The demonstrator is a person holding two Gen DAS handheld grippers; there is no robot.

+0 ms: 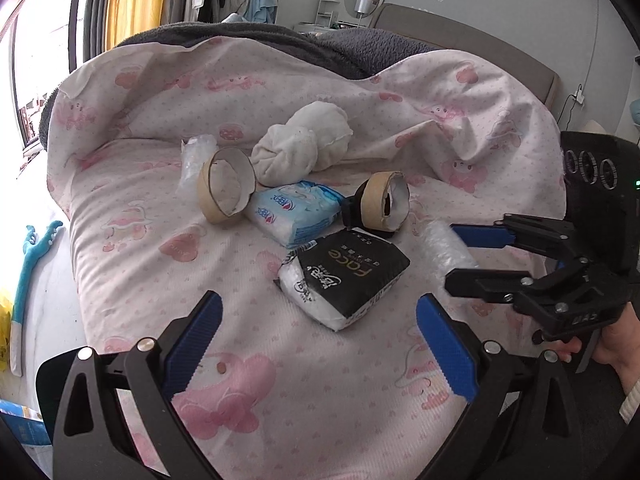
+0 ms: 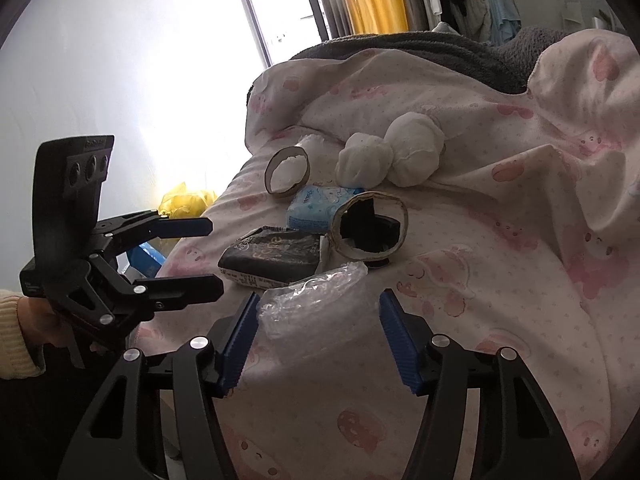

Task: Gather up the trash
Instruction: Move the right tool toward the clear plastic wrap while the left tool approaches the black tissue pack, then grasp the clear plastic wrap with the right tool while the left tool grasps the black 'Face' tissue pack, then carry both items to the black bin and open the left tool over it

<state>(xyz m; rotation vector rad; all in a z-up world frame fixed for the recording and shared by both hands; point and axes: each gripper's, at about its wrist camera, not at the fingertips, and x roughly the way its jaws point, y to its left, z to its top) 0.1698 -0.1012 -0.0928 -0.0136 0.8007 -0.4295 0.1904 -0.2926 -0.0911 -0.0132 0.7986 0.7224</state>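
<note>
Surface: bed [image 1: 120,184] under pink printed sheet; trash scattered mid-bed.
Items lying: two cardboard rolls [image 1: 227,189], [image 1: 382,205]; blue tissue pack [image 1: 296,212]; black tissue pack [image 1: 344,276]; bubble wrap [image 2: 316,300]; white balled cloth [image 1: 304,148] behind; a second clear plastic scrap [image 1: 196,158] at far left.
Key relation: bubble wrap straight ahead of right tongs [image 2: 318,340], near end already lying between the two blue pads; long axis running roughly away from the tongs, toward the black pack.
Nearer hand: right, clearly; in left wrist view the wrap sits well to the right, just beside the right tongs [image 1: 460,256].
Right tongs: wide open, gripping nothing; pads either side of the wrap, contact not confirmed.
Left tongs: [image 1: 320,344] wide open, empty, above bare sheet; black tissue pack directly ahead, near but untouched, long axis slanted across the gap.
Step judged: reach onto bubble wrap, closure not yet made.
Next move, judged: slight advance, then closing across the wrap's short width.
Risk, judged: slippery, springy film likely to squeeze out or snag the sheet.
Receptacle: yellow bag [image 2: 184,200] off the bed's far side, possibly for the trash; not confirmed.
</note>
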